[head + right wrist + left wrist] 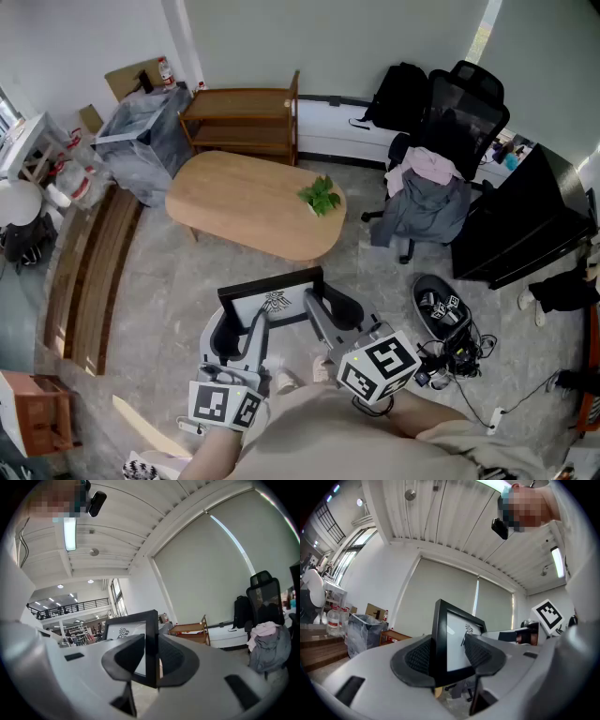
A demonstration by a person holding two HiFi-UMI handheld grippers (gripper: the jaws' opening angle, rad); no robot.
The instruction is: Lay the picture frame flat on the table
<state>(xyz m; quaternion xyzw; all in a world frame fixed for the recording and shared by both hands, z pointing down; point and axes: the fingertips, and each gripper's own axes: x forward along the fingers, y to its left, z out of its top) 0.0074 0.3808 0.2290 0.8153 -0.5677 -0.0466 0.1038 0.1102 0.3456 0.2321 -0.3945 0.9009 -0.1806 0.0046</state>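
A black picture frame (272, 302) with a white print and a small dark emblem hangs in the air between both grippers, short of the near edge of the oval wooden table (234, 202). My left gripper (239, 330) is shut on its left side. In the left gripper view the frame's edge (439, 639) stands between the ribbed pads of that gripper (445, 656). My right gripper (330, 314) is shut on the frame's right side, and in the right gripper view that gripper (151, 656) clamps the black edge (151, 630). A small green plant (321, 196) sits on the table's right end.
Behind the table stands a low wooden shelf (242, 117). A plastic-covered bin (141, 141) and a slatted bench (89, 272) are at the left. To the right are an office chair with clothes (431, 187), a black cabinet (525, 220), and a bag with cables (448, 314) on the floor.
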